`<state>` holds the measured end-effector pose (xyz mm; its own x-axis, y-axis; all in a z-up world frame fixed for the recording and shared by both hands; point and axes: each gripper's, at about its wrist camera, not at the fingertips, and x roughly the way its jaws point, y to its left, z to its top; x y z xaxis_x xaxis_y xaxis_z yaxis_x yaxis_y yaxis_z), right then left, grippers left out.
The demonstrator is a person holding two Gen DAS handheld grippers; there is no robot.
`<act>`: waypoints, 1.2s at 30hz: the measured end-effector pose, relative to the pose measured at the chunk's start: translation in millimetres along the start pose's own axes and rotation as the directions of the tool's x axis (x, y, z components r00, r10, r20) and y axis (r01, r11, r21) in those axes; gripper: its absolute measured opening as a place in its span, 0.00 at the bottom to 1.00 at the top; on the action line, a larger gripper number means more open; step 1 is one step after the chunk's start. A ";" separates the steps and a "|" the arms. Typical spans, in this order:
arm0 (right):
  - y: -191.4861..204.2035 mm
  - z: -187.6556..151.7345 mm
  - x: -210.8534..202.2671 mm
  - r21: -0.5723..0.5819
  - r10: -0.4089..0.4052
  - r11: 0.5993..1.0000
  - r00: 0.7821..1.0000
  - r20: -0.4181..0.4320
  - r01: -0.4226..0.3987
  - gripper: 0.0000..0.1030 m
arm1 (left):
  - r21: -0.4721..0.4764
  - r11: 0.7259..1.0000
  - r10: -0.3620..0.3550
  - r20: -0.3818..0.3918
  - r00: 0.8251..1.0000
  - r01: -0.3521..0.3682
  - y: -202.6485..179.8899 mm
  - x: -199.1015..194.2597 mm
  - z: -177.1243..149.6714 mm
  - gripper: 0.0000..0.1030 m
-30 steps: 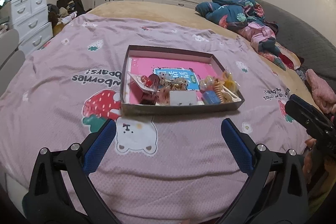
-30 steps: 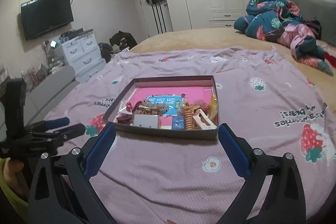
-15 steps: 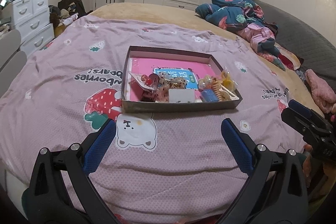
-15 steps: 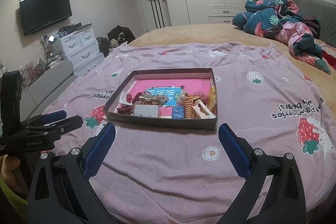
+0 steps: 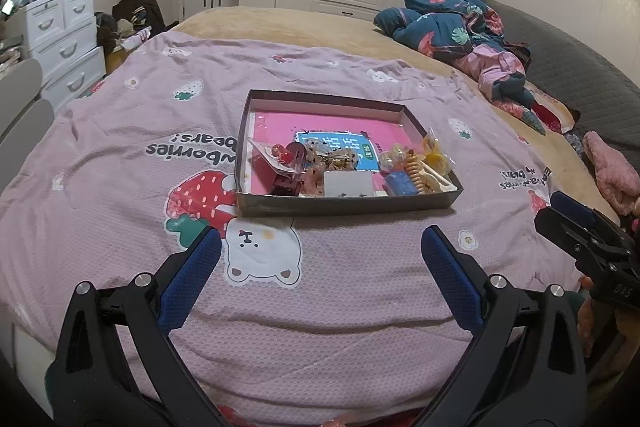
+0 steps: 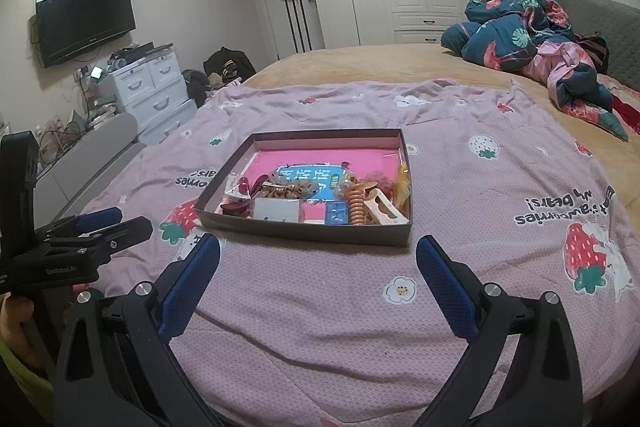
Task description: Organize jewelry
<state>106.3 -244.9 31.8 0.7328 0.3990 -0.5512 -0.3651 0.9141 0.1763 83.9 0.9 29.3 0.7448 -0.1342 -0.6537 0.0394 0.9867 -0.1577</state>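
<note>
- My left tongs hang over the pink bedspread with the blue pads spread wide, gripping nothing
- My right tongs are the same: released, pads far apart, empty, above the bedspread on the near side of the box
- The shallow cardboard box lies flat on the bedspread ahead of both tongs, well apart from them
- The jewelry is heaped along the near wall of the box: a white card, a small blue case and an orange coiled band just beside it, and a red clip at the left end
- The far half of the box shows a bare pink lining with a blue label
- A crumpled blue flowered quilt sits far off at the right of the bed
</note>
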 end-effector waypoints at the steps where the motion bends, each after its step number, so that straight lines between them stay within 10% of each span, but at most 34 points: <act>1: 0.1 0.1 0.3 0.000 -0.001 1.000 1.000 -0.001 0.001 0.95 | 0.002 1.000 0.000 0.000 1.000 0.000 -0.4 0.4 0.1 0.91; 36: -4.5 -0.7 0.5 0.004 -0.007 1.000 1.000 -0.003 0.007 0.95 | 0.006 1.000 0.009 -0.006 1.000 -0.009 4.0 -1.0 0.3 0.91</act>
<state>108.0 -248.9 30.2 0.7338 0.3921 -0.5548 -0.3576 0.9173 0.1754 83.5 5.1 29.6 0.7411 -0.1256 -0.6596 0.0367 0.9884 -0.1471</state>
